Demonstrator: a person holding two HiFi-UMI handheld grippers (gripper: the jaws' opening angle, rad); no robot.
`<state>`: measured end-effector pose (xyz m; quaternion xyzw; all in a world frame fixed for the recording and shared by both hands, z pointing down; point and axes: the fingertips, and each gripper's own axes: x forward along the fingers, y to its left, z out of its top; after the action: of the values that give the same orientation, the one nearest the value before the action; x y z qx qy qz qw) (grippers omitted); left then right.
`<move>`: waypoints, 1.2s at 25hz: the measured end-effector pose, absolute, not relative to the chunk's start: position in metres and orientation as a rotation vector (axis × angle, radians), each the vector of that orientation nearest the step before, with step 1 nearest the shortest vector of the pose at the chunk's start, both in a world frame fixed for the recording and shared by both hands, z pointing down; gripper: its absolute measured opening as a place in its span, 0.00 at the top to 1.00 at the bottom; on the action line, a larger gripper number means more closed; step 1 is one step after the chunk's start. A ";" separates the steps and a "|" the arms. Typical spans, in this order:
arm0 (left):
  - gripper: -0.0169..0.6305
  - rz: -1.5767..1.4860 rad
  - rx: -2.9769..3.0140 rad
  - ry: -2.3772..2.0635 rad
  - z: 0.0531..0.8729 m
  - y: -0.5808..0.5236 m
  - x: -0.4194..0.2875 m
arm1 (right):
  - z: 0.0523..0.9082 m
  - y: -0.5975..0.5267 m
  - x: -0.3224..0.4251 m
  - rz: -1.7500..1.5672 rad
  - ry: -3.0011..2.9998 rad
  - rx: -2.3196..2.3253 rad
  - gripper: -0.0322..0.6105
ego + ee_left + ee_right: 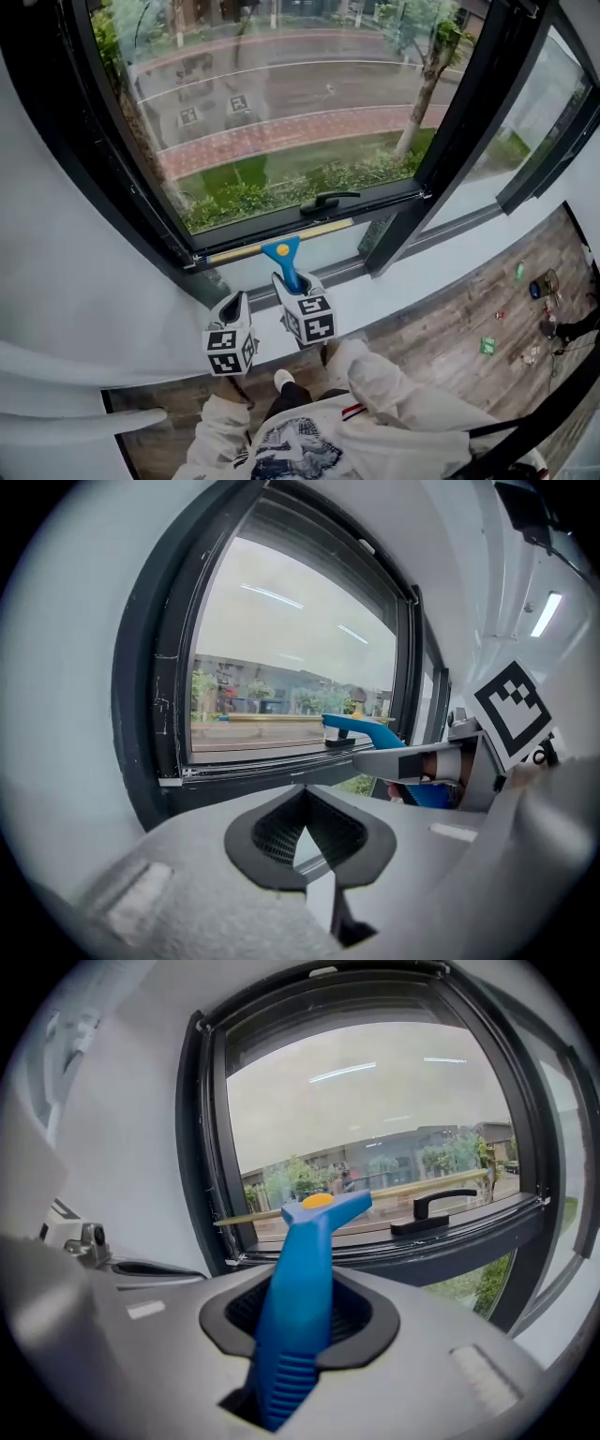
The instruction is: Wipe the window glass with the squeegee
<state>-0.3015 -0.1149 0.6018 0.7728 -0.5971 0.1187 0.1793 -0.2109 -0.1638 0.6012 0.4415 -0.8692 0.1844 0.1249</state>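
Note:
The squeegee (283, 255) has a blue handle and a yellow blade, and the blade lies along the bottom edge of the window glass (281, 94). My right gripper (292, 281) is shut on the blue handle. In the right gripper view that handle (305, 1288) rises from between the jaws of the right gripper (300, 1335) toward the glass (366, 1119). My left gripper (234, 305) hangs just left of it, below the frame, jaws together and holding nothing. In the left gripper view the left gripper (305, 841) faces the glass (281, 649), with the squeegee (361, 727) to its right.
A black window handle (328, 201) sits on the lower frame just right of the blade. The white sill (403, 291) runs below, and a second pane (534, 122) angles away at the right. Small items (487, 345) lie on the wooden floor beside the person's shoe (282, 380).

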 end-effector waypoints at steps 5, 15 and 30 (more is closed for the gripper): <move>0.97 0.315 2.186 -1.754 0.590 -0.074 -0.268 | 0.596 -0.126 -0.167 0.522 -2.554 1.277 0.77; 0.97 0.242 2.169 -1.865 0.567 0.066 -0.146 | 0.598 0.036 -0.012 0.543 -2.585 1.163 0.77; 0.97 0.230 2.287 -1.870 0.526 0.173 -0.092 | 0.550 0.129 0.076 0.481 -2.607 1.279 0.77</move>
<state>-0.0922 0.1731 0.5260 0.7687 -0.6286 0.0772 0.0892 0.0762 0.1294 0.5497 0.4323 -0.8814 0.1626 0.0990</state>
